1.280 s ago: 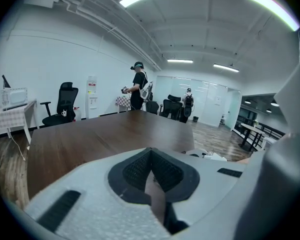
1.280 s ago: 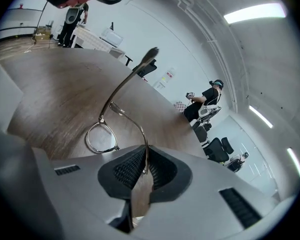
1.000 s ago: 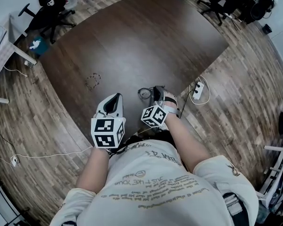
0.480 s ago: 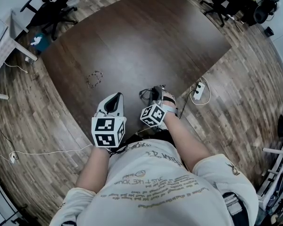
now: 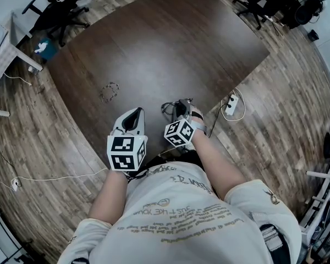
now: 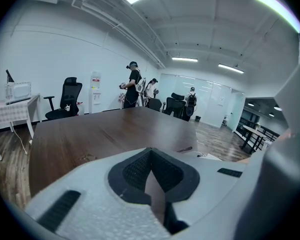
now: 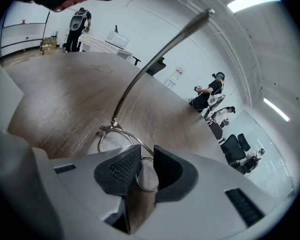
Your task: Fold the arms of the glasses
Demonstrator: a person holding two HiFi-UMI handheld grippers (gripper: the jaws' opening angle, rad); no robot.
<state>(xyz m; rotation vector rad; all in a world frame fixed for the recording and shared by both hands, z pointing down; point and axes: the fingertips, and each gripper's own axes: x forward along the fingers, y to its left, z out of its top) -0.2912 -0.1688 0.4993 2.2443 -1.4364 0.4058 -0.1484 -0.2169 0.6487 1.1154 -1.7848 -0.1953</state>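
Head view: the dark table (image 5: 154,48) carries the glasses (image 5: 169,108) at its near edge. The left gripper (image 5: 133,117) hovers to their left, apart from them, with its jaws together on nothing. The right gripper (image 7: 146,171) is clamped on one round wire rim. The other rim (image 7: 115,136) lies flat on the wood. One thin metal arm (image 7: 155,59) stands unfolded, slanting up and away from the gripper.

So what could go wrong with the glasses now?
The right gripper pinches the glasses by one thin wire rim; squeezing harder might bend it.
They sit close to the near edge of the table, so pushing the raised arm could slide them off.
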